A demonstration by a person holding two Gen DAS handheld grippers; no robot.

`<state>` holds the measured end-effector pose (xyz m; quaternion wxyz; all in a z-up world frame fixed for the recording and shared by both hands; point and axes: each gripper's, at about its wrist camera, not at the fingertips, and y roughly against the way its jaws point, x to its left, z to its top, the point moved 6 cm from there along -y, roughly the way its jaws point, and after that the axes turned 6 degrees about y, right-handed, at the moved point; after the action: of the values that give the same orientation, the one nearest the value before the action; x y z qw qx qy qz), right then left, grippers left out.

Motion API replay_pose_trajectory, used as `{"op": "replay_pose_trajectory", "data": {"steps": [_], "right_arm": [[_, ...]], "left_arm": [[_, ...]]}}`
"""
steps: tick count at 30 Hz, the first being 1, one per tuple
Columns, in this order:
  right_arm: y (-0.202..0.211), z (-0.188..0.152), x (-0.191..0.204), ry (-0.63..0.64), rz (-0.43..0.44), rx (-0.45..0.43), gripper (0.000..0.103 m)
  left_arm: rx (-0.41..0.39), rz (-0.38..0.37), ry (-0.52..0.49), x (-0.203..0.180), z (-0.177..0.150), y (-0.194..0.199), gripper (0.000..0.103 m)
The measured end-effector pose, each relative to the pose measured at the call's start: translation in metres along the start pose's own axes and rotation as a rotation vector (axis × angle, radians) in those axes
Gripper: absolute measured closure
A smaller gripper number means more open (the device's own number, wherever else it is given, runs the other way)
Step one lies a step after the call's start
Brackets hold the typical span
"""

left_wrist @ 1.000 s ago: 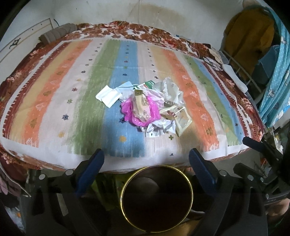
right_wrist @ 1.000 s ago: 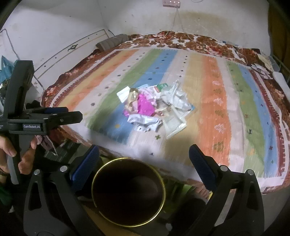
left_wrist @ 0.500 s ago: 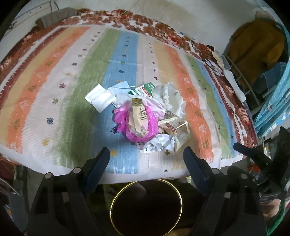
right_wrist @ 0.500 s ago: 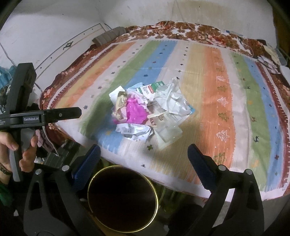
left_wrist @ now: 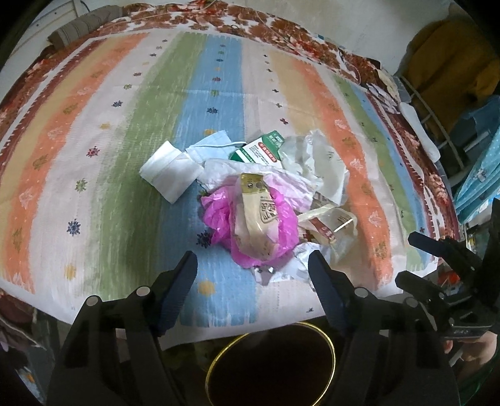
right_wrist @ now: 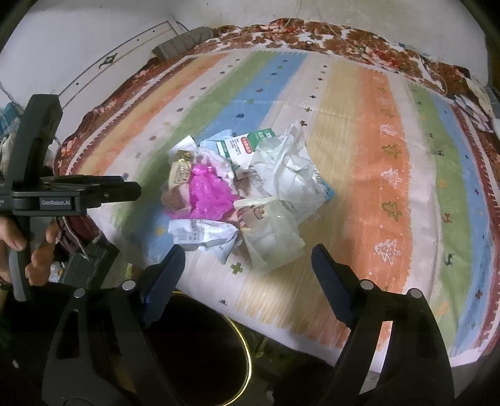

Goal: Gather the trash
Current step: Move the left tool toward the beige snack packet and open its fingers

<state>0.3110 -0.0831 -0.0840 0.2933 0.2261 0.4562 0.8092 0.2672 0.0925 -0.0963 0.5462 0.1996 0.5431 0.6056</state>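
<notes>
A heap of trash lies mid-bed on the striped cover (left_wrist: 93,131): a pink plastic bag (left_wrist: 218,215) under a beige wrapper (left_wrist: 254,218), a folded white tissue (left_wrist: 170,171), a green-and-white box (left_wrist: 259,150), crumpled white plastic (left_wrist: 325,162) and a crumpled receipt (right_wrist: 203,234). My left gripper (left_wrist: 253,260) hovers just short of the pink bag (right_wrist: 206,193), its jaws closing with nothing between them. My right gripper (right_wrist: 248,254) hangs before the receipt and a clear wrapper (right_wrist: 272,240), jaws also closing on nothing.
A dark bin with a gold rim (left_wrist: 331,349) stands below the bed's near edge, under both grippers. A grey roll (left_wrist: 84,28) lies at the far left of the bed. Clothes and a rack (left_wrist: 443,78) crowd the right side.
Both grippers have moved forward and down toward the heap, which now looks larger. The jaws of both have narrowed. The trash has not moved.
</notes>
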Motion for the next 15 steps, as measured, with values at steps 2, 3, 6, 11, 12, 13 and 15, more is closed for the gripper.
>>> {"op": "replay_pose_trajectory", "data": {"steps": [2, 3, 6, 11, 12, 13, 15], "right_arm": [[-0.009, 0.003, -0.004, 0.003, 0.010, 0.012, 0.030], [-0.012, 0.004, -0.005, 0.006, 0.012, 0.016, 0.033], [-0.026, 0.008, -0.011, 0.019, 0.019, 0.035, 0.038], [-0.045, 0.015, -0.018, 0.038, 0.033, 0.052, 0.044], [-0.049, 0.017, -0.019, 0.041, 0.034, 0.055, 0.045], [-0.052, 0.017, -0.021, 0.041, 0.040, 0.059, 0.048], [-0.060, 0.018, -0.025, 0.044, 0.060, 0.070, 0.054]], "left_arm": [[0.009, 0.001, 0.002, 0.003, 0.004, -0.005, 0.034], [0.013, -0.005, 0.006, 0.005, 0.006, -0.008, 0.035], [0.023, -0.017, 0.013, 0.007, 0.011, -0.015, 0.037], [0.041, -0.034, -0.010, 0.003, 0.014, -0.026, 0.040], [0.043, -0.037, -0.014, 0.002, 0.015, -0.028, 0.040], [0.047, -0.041, -0.019, 0.002, 0.016, -0.031, 0.040], [0.050, -0.042, -0.016, 0.003, 0.018, -0.036, 0.040]]}}
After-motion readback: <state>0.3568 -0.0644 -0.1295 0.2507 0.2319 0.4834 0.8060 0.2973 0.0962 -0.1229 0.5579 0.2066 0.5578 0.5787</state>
